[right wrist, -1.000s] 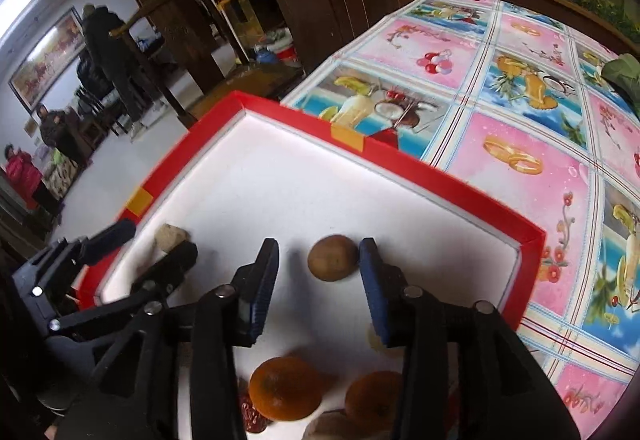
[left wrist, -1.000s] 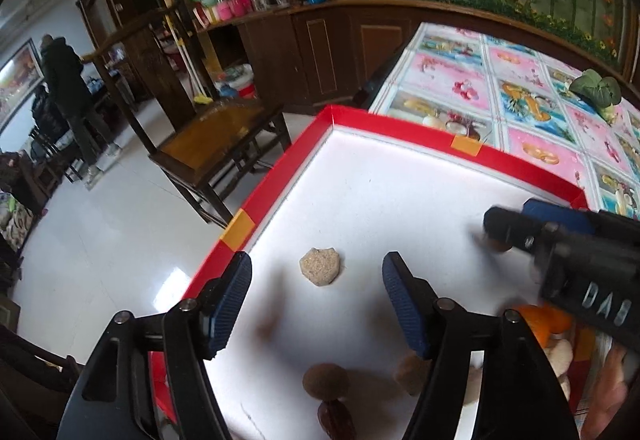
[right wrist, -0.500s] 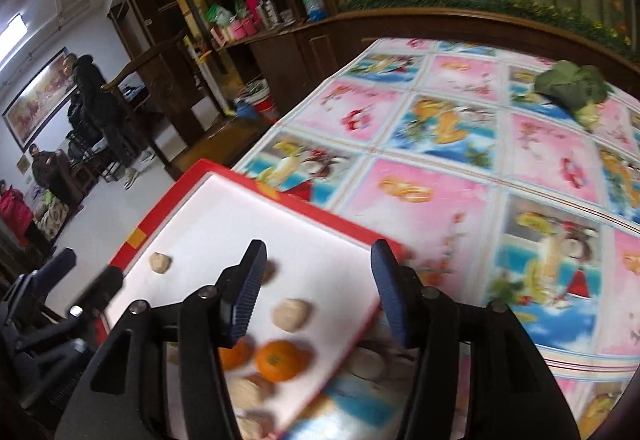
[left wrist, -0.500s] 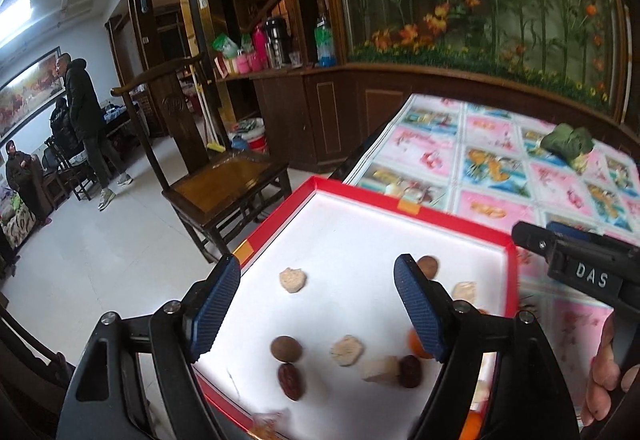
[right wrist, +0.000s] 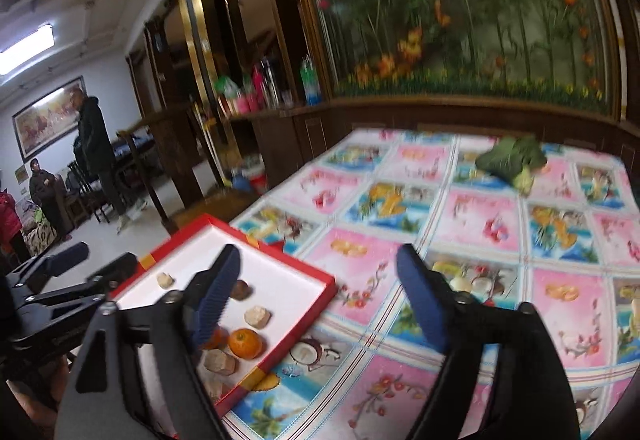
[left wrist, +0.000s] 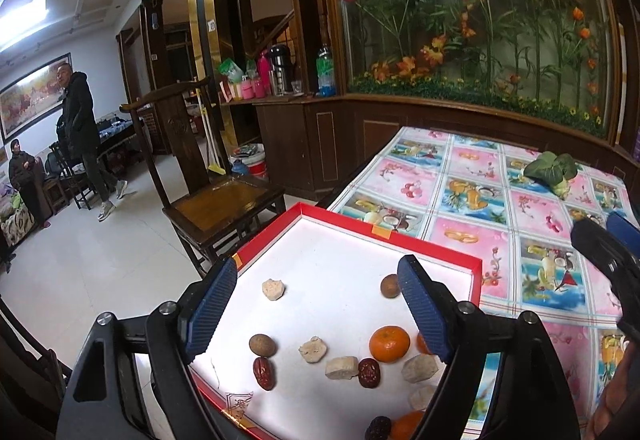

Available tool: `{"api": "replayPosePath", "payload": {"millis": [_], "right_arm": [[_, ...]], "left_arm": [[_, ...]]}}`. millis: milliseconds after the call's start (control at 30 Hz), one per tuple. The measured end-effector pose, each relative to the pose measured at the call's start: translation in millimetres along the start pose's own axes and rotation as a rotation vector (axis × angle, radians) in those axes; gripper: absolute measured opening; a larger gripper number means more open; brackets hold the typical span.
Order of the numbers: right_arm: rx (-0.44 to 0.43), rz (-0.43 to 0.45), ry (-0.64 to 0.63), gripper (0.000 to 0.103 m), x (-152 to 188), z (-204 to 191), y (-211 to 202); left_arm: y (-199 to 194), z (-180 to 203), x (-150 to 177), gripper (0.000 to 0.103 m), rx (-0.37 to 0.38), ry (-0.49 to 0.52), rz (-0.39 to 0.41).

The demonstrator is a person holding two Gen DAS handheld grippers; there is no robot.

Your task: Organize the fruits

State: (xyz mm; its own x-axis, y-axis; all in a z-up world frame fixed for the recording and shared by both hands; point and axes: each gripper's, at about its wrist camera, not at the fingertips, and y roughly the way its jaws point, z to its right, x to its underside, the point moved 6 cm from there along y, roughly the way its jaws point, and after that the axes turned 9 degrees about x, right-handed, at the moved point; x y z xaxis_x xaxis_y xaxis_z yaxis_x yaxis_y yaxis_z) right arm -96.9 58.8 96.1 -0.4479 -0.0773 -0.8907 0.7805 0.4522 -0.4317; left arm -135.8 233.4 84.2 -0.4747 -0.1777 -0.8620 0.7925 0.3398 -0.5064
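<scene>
While my left gripper [left wrist: 316,314] hangs above the red-rimmed tray [left wrist: 432,250], its jaws stand wide apart with nothing between them. The tray sits at the desk's [left wrist: 540,236] near left corner, on a fruit-print cloth. Inside it lie an orange [left wrist: 389,344], a brown kiwi [left wrist: 389,286] near the far right rim, a walnut [left wrist: 262,345], dark red dates [left wrist: 264,373] and pale lumps [left wrist: 273,289] scattered over the white floor. My right gripper [right wrist: 318,290] hovers over the tray's right edge and the cloth beside it, jaws likewise spread wide and holding nothing. A leafy green vegetable [right wrist: 514,160] rests near the desk's far edge, well apart from the tray.
</scene>
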Motion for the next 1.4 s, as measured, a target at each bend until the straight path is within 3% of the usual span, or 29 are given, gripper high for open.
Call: {"api": "replayPosePath", "payload": {"millis": [133, 233, 333, 400, 500, 533, 600, 1067, 1400], "right_arm": [[-0.010, 0.052, -0.016, 0.103, 3.5, -5.4, -14.5], [-0.030, 0.045, -0.024, 0.103, 10.2, -10.2, -16.5], [-0.052, 0.019, -0.031, 0.103, 18.6, -17.2, -14.7], [-0.058, 0.025, -0.034, 0.103, 21.2, -21.2, -16.2], [-0.099, 0.141, -0.049, 0.103, 22.2, -26.0, -32.5], [-0.118, 0.205, -0.069, 0.103, 22.0, -28.4, -41.5], [-0.099, 0.246, -0.102, 0.103, 20.6, -31.8, -47.8], [-0.023, 0.183, -0.020, 0.103, 19.3, -9.4, -30.4], [-0.018, 0.186, -0.027, 0.103, 19.7, -10.2, -31.2]], "left_arm": [[-0.9, 0.4, 0.4, 0.084, -0.017, 0.008, 0.010], [-5.5, 0.1, 1.2, 0.085, -0.041, 0.024, 0.038], [-9.3, -0.3, 2.1, 0.103, 0.013, 0.013, 0.060], [-15.2, -1.0, 1.9, 0.103, 0.032, 0.009, 0.093], [-20.7, -2.7, -1.1, 0.103, 0.011, 0.008, 0.129], [-20.1, -3.0, -1.8, 0.103, 0.012, 0.006, 0.123], [-17.9, -3.8, -2.2, 0.103, 0.011, -0.001, 0.103], [-15.7, 2.6, 1.3, 0.103, 0.019, 0.022, 0.071], [-15.1, 3.1, 2.3, 0.103, 0.024, 0.011, 0.072]]}}
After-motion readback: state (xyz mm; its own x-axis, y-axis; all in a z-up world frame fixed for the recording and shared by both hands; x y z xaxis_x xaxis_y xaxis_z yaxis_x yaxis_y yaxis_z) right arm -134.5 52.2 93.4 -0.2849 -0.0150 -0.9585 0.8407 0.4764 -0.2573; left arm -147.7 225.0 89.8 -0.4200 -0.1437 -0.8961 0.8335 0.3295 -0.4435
